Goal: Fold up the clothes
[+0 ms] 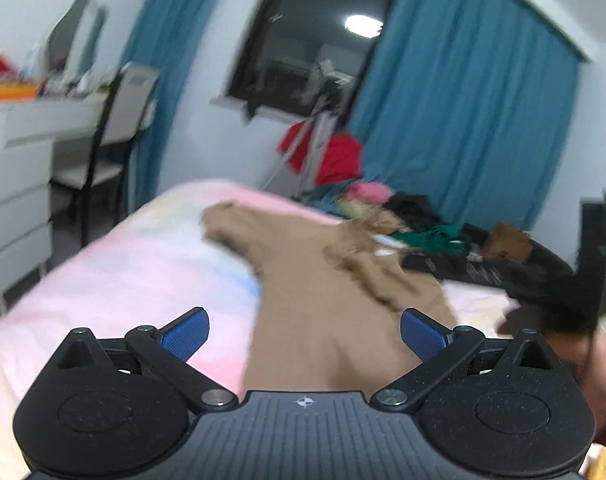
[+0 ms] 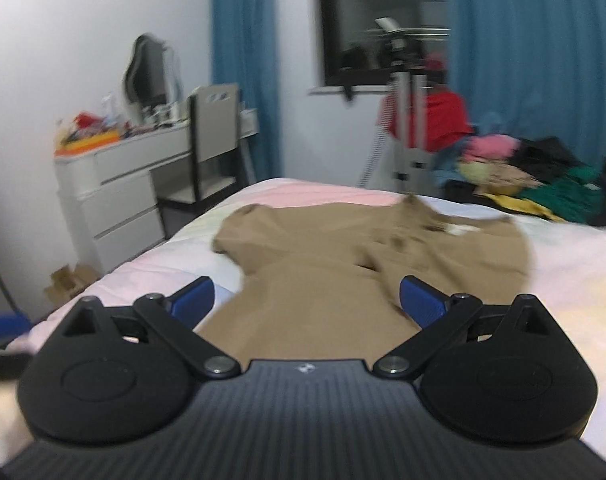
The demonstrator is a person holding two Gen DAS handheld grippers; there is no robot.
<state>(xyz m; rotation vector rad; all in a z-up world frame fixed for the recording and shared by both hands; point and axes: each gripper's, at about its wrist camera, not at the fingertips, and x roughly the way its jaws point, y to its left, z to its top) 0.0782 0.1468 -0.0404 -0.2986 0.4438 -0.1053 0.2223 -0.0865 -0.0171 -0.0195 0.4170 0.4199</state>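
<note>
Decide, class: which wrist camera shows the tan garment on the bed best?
The right wrist view: the tan garment lies almost whole and centred, both sleeves visible. The left wrist view shows it skewed and more blurred.

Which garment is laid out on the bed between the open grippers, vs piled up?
The tan shirt: it lies spread alone on the pink bedsheet. The pink, green, black and yellow clothes sit heaped at the far corner; the red one hangs behind.
</note>
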